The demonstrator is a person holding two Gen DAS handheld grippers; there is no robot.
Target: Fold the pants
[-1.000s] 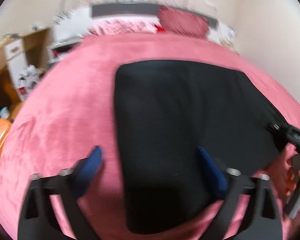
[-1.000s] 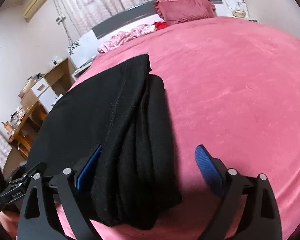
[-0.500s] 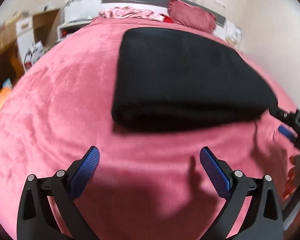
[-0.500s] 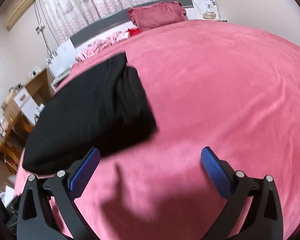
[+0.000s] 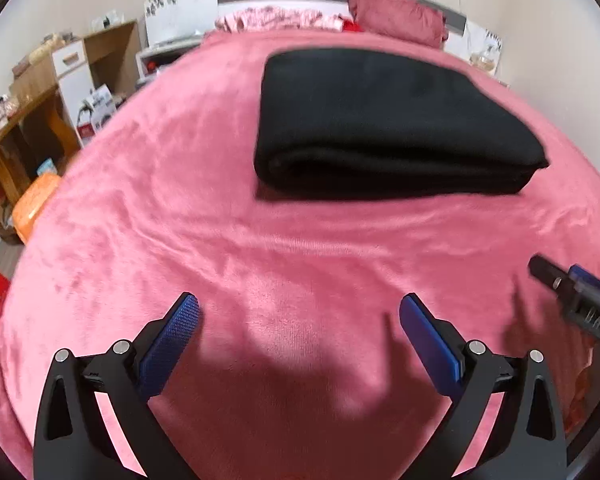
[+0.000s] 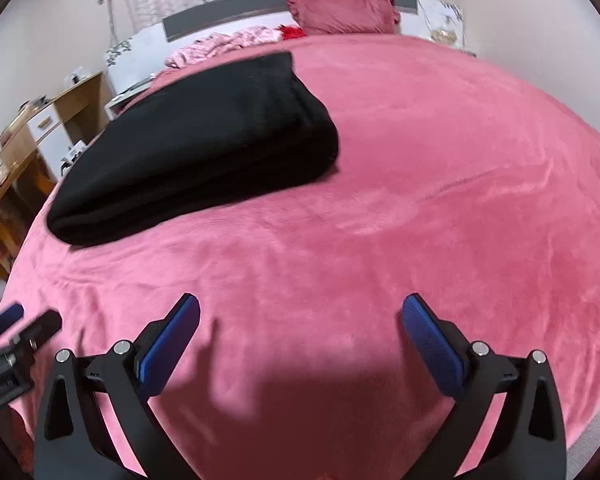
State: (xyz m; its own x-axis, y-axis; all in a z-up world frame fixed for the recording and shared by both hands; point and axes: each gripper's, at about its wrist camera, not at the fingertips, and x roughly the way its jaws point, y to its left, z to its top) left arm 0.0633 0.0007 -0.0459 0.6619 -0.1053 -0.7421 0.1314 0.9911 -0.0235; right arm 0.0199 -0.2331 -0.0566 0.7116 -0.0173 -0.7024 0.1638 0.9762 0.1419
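left gripper [image 5: 299,316]: jaws spread wide, nothing between the blue pads [image 5: 168,344], just hanging over bare blanket near the front edge of the bed. You can also spot its tip poking in at the lower left of the right wrist view.

right gripper [image 6: 300,316]: also wide apart and empty. Its jaws have just been opening up the last bit, and there's no cloth between them. In the left wrist view it peeks in from the right edge.

pants [image 5: 384,124]: black, folded into a thick neat rectangle, lying flat on the blanket well ahead of both grippers. Neither one touches them. The rounded fold edge faces the cameras; from the right side [image 6: 196,148] they sit up and to the left.

blanket [image 5: 300,248]: fuzzy pink, covers the whole bed, a few soft creases, gripper shadows on the near part.

pillow [image 6: 342,12]: dark pink one propped at the grey headboard [image 6: 228,20], with some crumpled pink patterned cloth [image 6: 228,44] beside it.

shelves [image 5: 40,92]: wooden unit off the left side of the bed, cluttered with small stuff I can't make out.

orange thing [image 5: 34,208]: low down by the shelves, can't tell what it is.
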